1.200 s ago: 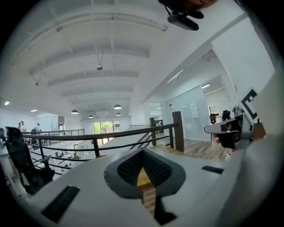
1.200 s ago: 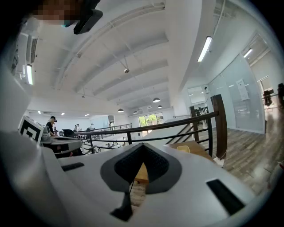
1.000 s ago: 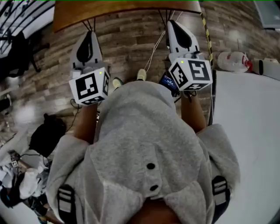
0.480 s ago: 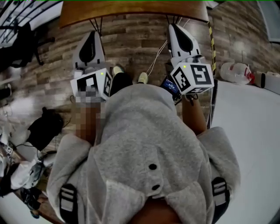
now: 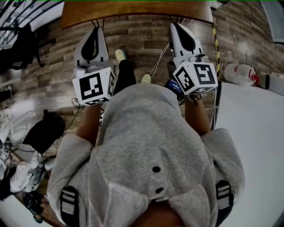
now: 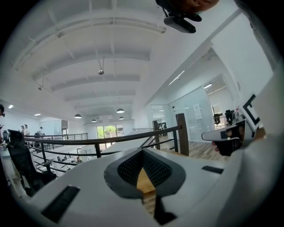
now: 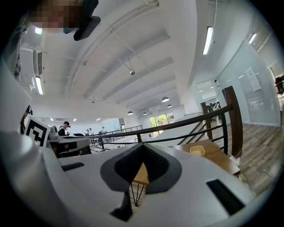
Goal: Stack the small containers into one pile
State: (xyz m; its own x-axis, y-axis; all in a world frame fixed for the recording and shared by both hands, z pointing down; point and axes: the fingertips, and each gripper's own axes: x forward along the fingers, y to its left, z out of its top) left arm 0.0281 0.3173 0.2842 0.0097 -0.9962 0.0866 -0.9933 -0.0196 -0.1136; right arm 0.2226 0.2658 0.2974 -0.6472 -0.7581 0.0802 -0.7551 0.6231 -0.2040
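One foot (image 5: 120, 55) has stepped toward the desk (image 5: 133, 9), and with our left hand-held gripper (image 6: 142, 160) and right hand-held gripper (image 7: 143, 156) both closed and empty, we should open one before reaching the small container (image 7: 197, 150) near the desk's far edge.

Left gripper (image 5: 93, 32) and right gripper (image 5: 176, 28) face a wooden table (image 5: 133, 9).

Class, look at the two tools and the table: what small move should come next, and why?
Probably step closer to the wooden table: both the left tool and right tool are shut, empty and short of it, and a small container waits there.
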